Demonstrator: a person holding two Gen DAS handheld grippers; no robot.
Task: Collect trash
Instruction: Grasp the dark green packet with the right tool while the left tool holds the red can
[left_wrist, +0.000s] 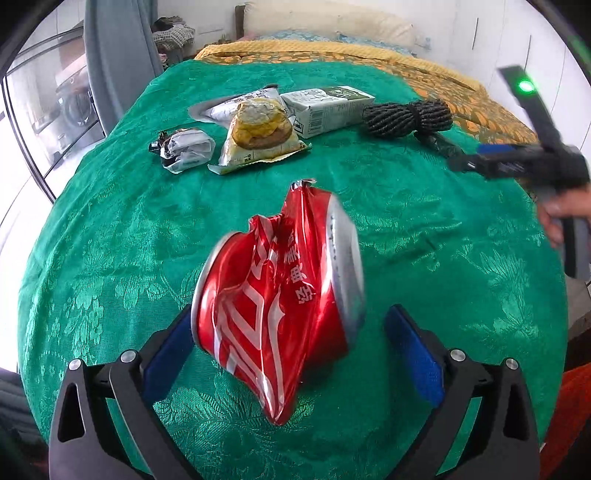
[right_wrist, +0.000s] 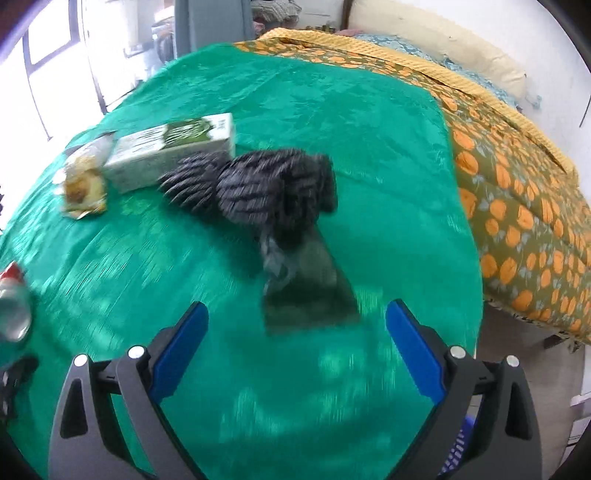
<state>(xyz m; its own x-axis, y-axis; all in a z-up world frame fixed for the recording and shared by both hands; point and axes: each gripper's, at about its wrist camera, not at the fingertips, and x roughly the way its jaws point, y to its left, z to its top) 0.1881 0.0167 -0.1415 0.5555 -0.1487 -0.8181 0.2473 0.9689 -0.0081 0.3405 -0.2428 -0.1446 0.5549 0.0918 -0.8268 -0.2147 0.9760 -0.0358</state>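
A crushed red can (left_wrist: 280, 302) lies between the jaws of my left gripper (left_wrist: 291, 317), which stand open; the left pad (left_wrist: 168, 356) is at the can's edge and the right pad (left_wrist: 413, 358) is clear of it. Further back on the green cloth (left_wrist: 110, 229) lie a crumpled silver wrapper (left_wrist: 183, 147), a bread packet (left_wrist: 258, 133), a white-green carton (left_wrist: 328, 107) and a dark rope bundle (left_wrist: 406, 114). My right gripper (right_wrist: 295, 321) is open and empty, just short of the rope bundle (right_wrist: 258, 192) and its dark tag (right_wrist: 306, 291). In the left wrist view the right gripper (left_wrist: 458, 162) hovers beside the rope.
An orange-patterned quilt (right_wrist: 517, 206) and pillow (left_wrist: 332, 22) lie beyond the green cloth. A window and grey curtain (left_wrist: 118, 55) stand at the left. The cloth's right edge drops to the floor, where a blue basket (right_wrist: 458, 450) shows. A hand (left_wrist: 565, 214) holds the right gripper.
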